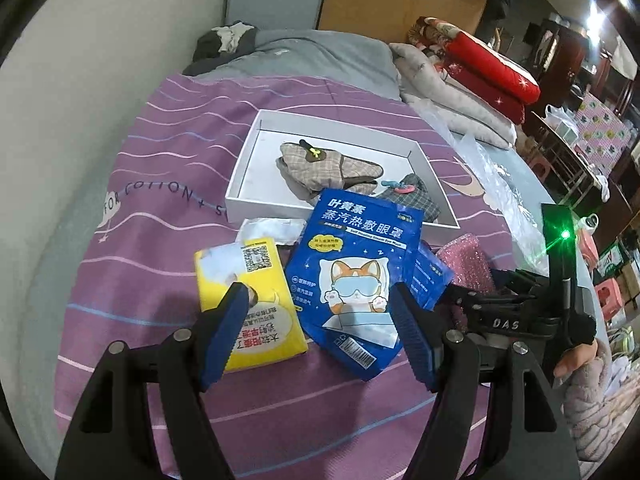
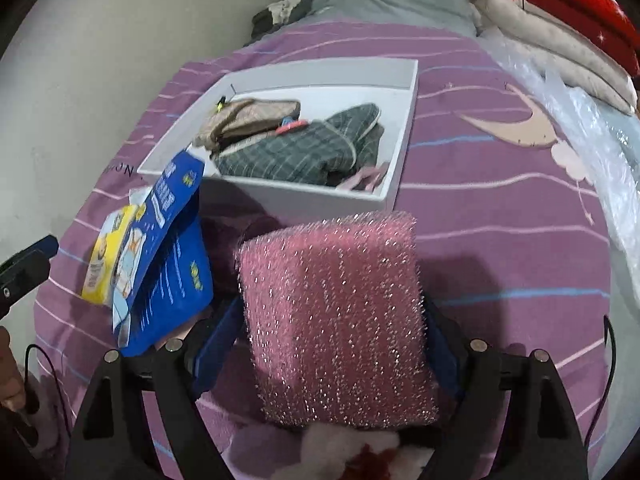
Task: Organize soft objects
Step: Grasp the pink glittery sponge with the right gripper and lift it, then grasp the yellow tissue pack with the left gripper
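Note:
My right gripper (image 2: pixel 334 304) is shut on a pink glittery sponge (image 2: pixel 336 292) and holds it above the purple bedspread (image 2: pixel 500 216), in front of the white tray (image 2: pixel 404 140). The tray holds a beige plaid pouch (image 2: pixel 248 118) and a grey plaid pouch (image 2: pixel 296 152). My left gripper (image 1: pixel 320 304) is open over a blue eye-mask packet (image 1: pixel 356 264) and a yellow tissue pack (image 1: pixel 252 300). The sponge (image 1: pixel 466 260) and the tray (image 1: pixel 240 200) also show in the left wrist view.
A second blue packet (image 2: pixel 176 276) lies under the first. Grey and red folded quilts (image 1: pixel 472 80) and clear plastic wrap (image 1: pixel 500 184) lie along the right of the bed. A wall (image 1: pixel 100 80) runs along the left side.

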The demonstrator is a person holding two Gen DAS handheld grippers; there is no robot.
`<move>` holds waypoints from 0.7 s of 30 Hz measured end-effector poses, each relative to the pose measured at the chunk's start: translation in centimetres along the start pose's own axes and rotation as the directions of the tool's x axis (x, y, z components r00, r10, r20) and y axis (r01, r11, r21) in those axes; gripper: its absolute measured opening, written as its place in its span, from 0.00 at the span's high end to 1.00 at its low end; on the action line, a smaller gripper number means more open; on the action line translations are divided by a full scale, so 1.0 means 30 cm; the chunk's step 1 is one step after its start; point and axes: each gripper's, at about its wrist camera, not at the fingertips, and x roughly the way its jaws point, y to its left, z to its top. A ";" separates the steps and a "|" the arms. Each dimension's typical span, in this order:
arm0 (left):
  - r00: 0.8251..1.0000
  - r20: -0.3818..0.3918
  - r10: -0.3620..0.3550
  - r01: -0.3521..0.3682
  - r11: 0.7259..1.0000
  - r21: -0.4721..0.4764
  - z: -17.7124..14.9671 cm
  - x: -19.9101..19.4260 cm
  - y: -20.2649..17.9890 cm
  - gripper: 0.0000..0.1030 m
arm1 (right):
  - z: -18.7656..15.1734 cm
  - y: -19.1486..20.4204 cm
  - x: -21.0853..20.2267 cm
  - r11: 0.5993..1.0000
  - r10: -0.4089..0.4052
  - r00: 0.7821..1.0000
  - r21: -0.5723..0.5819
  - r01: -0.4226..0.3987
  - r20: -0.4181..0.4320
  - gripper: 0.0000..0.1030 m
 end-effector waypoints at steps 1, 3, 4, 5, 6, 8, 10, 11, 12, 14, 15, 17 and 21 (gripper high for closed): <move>1.000 -0.001 -0.001 0.001 1.000 0.006 -0.001 0.001 -0.003 0.29 | -0.004 0.007 0.003 1.000 -0.020 1.000 -0.006 0.020 -0.004 0.18; 1.000 -0.004 0.000 0.000 1.000 0.012 -0.004 0.004 -0.005 0.29 | -0.013 0.016 0.002 0.999 -0.045 0.999 -0.009 0.045 0.002 0.21; 1.000 -0.005 -0.001 0.001 1.000 0.013 -0.005 0.006 -0.005 0.29 | -0.016 0.019 -0.001 0.999 -0.051 0.999 -0.004 0.051 0.005 0.24; 1.000 -0.007 -0.001 0.001 1.000 0.013 -0.006 0.008 -0.004 0.29 | -0.021 0.019 -0.008 0.998 -0.057 0.998 0.009 0.056 0.014 0.25; 1.000 -0.010 0.001 -0.001 1.000 0.010 -0.007 0.011 -0.003 0.29 | -0.024 0.016 -0.013 0.998 -0.053 0.998 0.021 0.052 0.020 0.26; 1.000 -0.013 0.001 -0.001 1.000 0.005 -0.006 0.016 0.003 0.29 | -0.031 0.011 -0.029 0.998 -0.047 0.998 0.044 0.046 0.034 0.28; 1.000 -0.012 0.009 -0.009 1.000 -0.001 -0.004 0.020 0.007 0.29 | -0.036 0.008 -0.045 0.997 -0.036 0.998 0.065 0.033 0.054 0.31; 1.000 -0.010 0.008 -0.008 1.000 -0.006 -0.003 0.023 0.012 0.29 | -0.040 0.003 -0.057 0.996 -0.032 0.997 0.080 0.026 0.068 0.31; 1.000 -0.007 0.004 -0.004 1.000 -0.010 -0.004 0.024 0.015 0.29 | -0.043 0.002 -0.069 0.995 -0.029 0.996 0.096 0.021 0.083 0.32; 1.000 0.004 -0.005 0.005 1.000 -0.018 -0.006 0.024 0.024 0.29 | -0.041 0.000 -0.089 0.992 -0.018 0.993 0.125 0.004 0.113 0.32; 1.000 0.009 -0.008 0.008 1.000 -0.019 -0.006 0.024 0.026 0.29 | -0.042 0.000 -0.105 0.991 -0.008 0.991 0.137 -0.010 0.130 0.32; 0.999 0.029 -0.019 0.020 1.000 -0.019 -0.008 0.018 0.029 0.30 | -0.036 0.007 -0.137 0.989 0.002 0.986 0.147 -0.026 0.165 0.32; 0.998 0.045 -0.040 0.040 0.999 -0.017 -0.006 0.015 0.031 0.34 | -0.031 0.038 -0.197 0.986 0.019 0.973 0.156 -0.056 0.230 0.32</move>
